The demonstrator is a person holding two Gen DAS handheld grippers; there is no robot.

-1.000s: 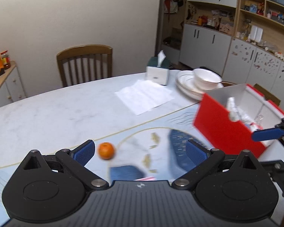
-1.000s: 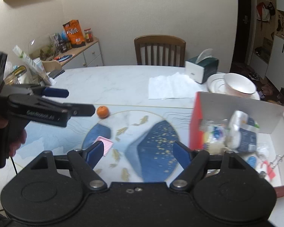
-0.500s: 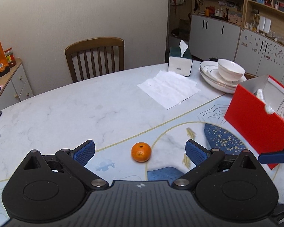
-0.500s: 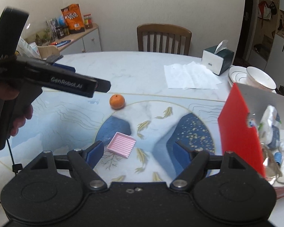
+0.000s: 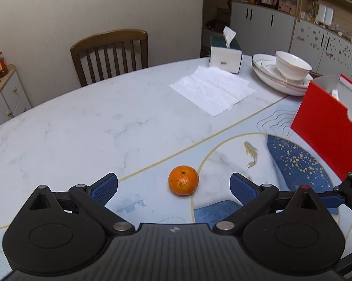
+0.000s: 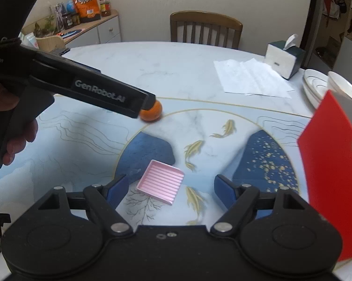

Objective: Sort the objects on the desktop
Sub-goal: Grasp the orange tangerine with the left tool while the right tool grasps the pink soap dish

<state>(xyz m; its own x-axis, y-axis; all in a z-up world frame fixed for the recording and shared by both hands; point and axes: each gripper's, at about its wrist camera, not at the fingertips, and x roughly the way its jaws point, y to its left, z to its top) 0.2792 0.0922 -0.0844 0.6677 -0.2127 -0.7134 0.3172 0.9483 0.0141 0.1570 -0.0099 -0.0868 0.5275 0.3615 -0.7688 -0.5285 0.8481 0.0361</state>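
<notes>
One tangerine (image 5: 183, 183) sits on the printed mat, centred ahead of the left gripper (image 5: 173, 188), jaws wide, nothing held. Half a second ago it sat further ahead; the gripper has closed in. One pink ribbed tray (image 6: 160, 182) lies flat between the right gripper's (image 6: 171, 189) wide-open jaws, untouched, nearer than before. Left gripper body reads "GenRobot.AI". One red box (image 5: 328, 128) at right, its contents mostly hidden. Far side: one tissue box (image 5: 225, 55), one paper sheet (image 5: 212, 90), one bowl (image 5: 292, 65) on stacked plates (image 5: 265, 75), one chair (image 5: 110, 55).
</notes>
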